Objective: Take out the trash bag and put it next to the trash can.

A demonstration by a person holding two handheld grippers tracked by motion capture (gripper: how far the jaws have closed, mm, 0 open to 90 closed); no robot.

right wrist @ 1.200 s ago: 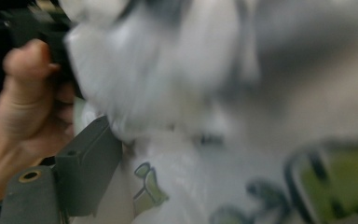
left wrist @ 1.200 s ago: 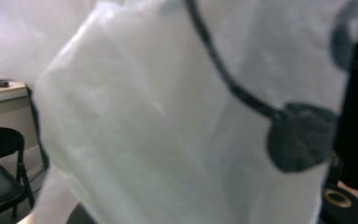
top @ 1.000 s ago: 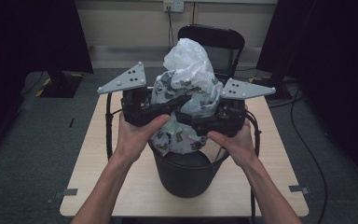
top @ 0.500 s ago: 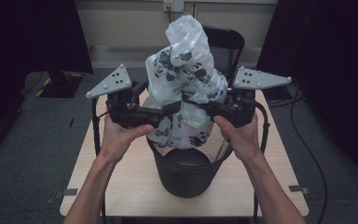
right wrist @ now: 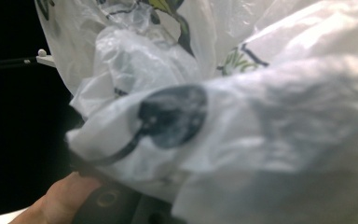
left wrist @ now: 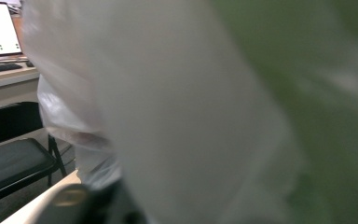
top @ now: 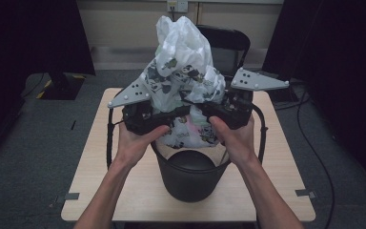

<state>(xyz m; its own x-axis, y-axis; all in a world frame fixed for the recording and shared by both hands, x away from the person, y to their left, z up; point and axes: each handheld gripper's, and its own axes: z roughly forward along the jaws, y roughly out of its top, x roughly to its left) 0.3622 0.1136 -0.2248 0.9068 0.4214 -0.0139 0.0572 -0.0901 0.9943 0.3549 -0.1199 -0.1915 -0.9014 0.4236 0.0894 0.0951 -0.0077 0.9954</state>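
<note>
A crumpled white plastic bag printed with dark cartoon figures and green leaves stands up out of a round black plastic bucket, which sits on the light wooden bench near its front edge. The bag's lower part hangs just above the bucket's open mouth, while its top rises well above the bucket, in front of a black chair that stands behind the bench.

The left gripper presses in from the left side of the bag, above the bucket's left rim, held by the person's left hand. Its jaws have just been closing, and the bag's film lies between them; they are buried in the plastic, so the high view cannot tell whether the pads actually pinch it. In the left gripper view the white film lies blurred right against the camera, with a chair seat low at the left.

The right gripper comes in from the right side of the bag, above the bucket's right rim, in the person's right hand. Its jaws are closed all the way on a fold of the bag. In the right gripper view the bunched plastic with a dark printed blot covers the jaws, and a fingertip of the other hand shows at the lower left.

Both grey three-cornered plates stick outward, away from the bag.
</note>
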